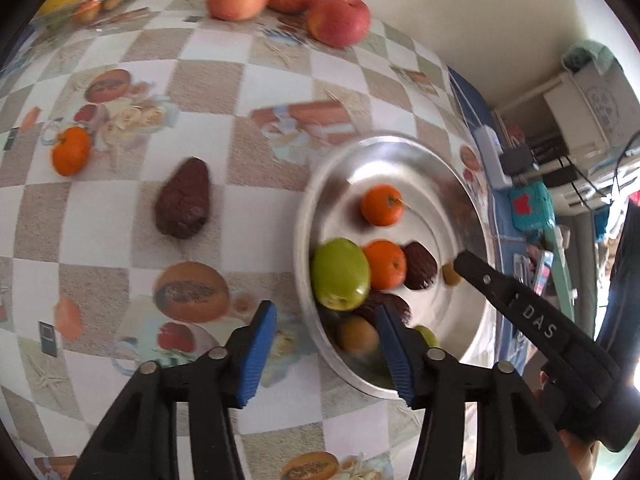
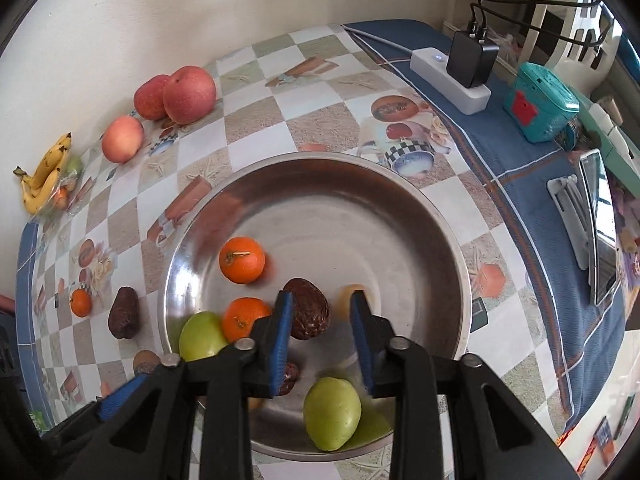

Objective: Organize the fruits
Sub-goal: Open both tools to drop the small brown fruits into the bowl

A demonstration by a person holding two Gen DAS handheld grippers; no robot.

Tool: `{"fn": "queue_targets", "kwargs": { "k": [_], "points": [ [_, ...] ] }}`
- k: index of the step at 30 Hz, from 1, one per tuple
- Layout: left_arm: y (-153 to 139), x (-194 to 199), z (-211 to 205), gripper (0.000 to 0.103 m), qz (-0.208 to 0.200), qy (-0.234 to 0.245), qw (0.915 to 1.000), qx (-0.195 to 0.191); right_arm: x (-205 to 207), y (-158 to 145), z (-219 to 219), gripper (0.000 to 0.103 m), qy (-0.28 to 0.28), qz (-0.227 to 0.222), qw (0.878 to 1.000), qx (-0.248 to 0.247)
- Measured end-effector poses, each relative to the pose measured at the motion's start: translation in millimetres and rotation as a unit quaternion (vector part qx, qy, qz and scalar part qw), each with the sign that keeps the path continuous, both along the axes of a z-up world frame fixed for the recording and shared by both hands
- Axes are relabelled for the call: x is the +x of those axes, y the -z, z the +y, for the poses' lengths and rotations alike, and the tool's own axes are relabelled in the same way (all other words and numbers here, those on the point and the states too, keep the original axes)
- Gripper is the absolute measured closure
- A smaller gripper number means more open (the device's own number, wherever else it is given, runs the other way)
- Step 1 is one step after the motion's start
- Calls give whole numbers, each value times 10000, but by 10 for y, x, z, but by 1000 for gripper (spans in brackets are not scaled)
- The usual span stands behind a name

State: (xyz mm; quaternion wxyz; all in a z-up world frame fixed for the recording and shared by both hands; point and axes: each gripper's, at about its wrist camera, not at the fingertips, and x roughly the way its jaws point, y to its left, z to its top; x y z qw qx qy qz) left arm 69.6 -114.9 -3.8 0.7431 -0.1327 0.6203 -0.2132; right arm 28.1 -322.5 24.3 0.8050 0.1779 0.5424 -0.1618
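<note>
Right gripper (image 2: 320, 332) hangs spread and empty over the steel bowl (image 2: 400, 200); only its camera catches the power strip (image 2: 448, 76) behind. Left gripper (image 1: 326, 350) gapes wide at the bowl's rim, seeing one avocado (image 1: 184, 204) on the tablecloth (image 1: 260, 80). Inside: tangerines (image 2: 242, 260), green apples (image 2: 332, 412), an avocado.

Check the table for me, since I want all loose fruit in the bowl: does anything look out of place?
Yes. A dark avocado and one orange lie on the tablecloth outside the metal bowl, and three apples sit by the wall. Nothing looks spilled or damaged.
</note>
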Motion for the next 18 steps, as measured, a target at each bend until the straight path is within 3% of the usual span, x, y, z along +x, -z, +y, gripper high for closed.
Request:
{"fn": "queue_targets", "kwargs": {
  "k": [3,6,8,10,13,18],
  "points": [
    [-11,87,201,46,-41,-236,9997,64,23,-16,81,70,-73,-3,10000,-15],
    [5,230,529,31,-37,-678,9975,188,124,-33,256,70,-227,-35,9997,38],
    [26,315,773,24,-40,-1017,9943,333,195,-38,388,63,-365,-61,9993,94],
    [44,397,1071,15,-69,-1417,9883,553,283,-52,570,40,-527,-116,9984,158],
    [70,441,1500,1,-165,-2020,9761,787,410,-78,866,37,-820,-221,9962,202],
    [127,508,1968,0,-196,-2563,9645,607,568,-25,1423,35,-1518,-238,9881,8]
  ]
}}
